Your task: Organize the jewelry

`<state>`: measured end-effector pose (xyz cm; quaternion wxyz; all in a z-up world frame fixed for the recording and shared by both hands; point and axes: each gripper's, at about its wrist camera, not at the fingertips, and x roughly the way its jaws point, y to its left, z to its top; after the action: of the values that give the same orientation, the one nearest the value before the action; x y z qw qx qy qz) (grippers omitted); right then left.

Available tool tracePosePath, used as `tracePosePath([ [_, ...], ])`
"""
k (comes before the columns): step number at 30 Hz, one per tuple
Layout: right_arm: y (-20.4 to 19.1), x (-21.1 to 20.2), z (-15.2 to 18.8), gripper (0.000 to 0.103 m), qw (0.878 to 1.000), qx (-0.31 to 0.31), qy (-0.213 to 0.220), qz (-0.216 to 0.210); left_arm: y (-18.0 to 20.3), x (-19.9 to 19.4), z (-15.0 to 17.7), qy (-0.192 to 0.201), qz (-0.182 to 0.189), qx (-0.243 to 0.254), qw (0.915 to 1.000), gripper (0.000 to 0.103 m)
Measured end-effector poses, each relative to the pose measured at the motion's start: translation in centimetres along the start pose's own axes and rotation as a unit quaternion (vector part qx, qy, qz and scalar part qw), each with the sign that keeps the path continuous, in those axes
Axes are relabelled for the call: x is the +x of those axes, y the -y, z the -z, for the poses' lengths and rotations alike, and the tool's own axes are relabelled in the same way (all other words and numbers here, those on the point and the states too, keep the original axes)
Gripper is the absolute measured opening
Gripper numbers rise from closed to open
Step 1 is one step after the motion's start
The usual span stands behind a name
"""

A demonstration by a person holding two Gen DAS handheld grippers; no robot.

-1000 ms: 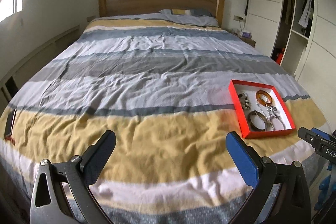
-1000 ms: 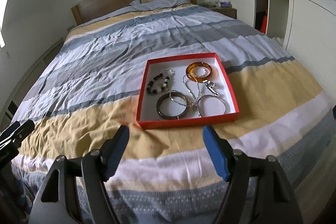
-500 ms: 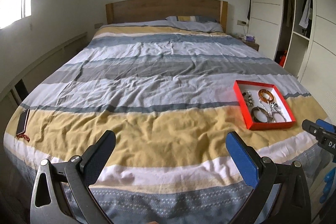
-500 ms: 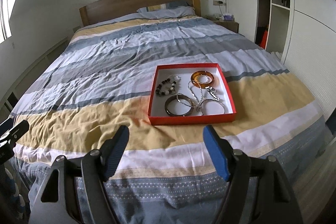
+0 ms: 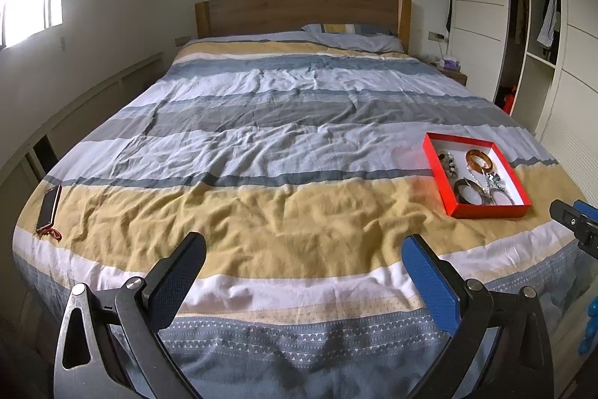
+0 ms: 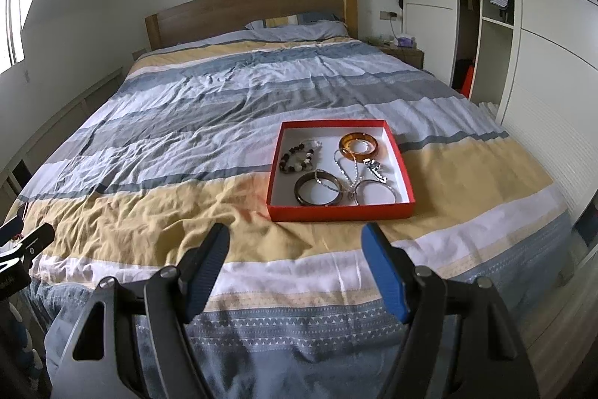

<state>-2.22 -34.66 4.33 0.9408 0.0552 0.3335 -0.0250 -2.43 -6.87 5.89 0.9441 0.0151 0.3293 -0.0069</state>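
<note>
- Right wrist view: the right claw is spread wide with nothing between its fingers, hanging over the foot of the bed.
- Just beyond the fingertips lies the red tray on the yellow stripe of the cover. It holds a beaded bracelet, an amber bangle, a dark bangle, a silver bangle and a silver chain.
- Left wrist view: the left claw is likewise spread and empty, aimed at bare cover; the tray sits well apart to its right.
- Change: against the frames of a second ago, both views take in more of the bed and the tray looks smaller, so both claws have drawn back.
- Meaning: the jewelry appears gathered in the tray; the task is judged complete or close to it.
- View difference: only the left view shows a phone at the bed's left edge; only the right view resolves the individual pieces.
</note>
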Motion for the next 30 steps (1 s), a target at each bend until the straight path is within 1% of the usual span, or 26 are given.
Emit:
tracePosePath([
  [3, -0.1, -0.1, 0.2, 0.072, 1.0, -0.002, 0.0, 0.001, -0.1, -0.1, 0.3, 0.0, 0.005, -0.003, 1.0, 0.102],
  [12, -0.3, 0.3, 0.6, 0.072, 1.0, -0.004, -0.004, 0.001, -0.9, 0.6, 0.6, -0.007, 0.003, -0.011, 0.9999, 0.102],
  [20, -0.7, 1.3, 1.0, 0.072, 1.0, -0.005, -0.012, 0.002, -1.1, 1.4, 0.9, -0.018, 0.005, -0.013, 0.9997, 0.102],
  [30, -0.8, 1.7, 1.3, 0.072, 1.0, -0.006, -0.019, 0.002, -1.1, 1.5, 1.1, -0.017, 0.007, -0.01, 0.9998, 0.102],
])
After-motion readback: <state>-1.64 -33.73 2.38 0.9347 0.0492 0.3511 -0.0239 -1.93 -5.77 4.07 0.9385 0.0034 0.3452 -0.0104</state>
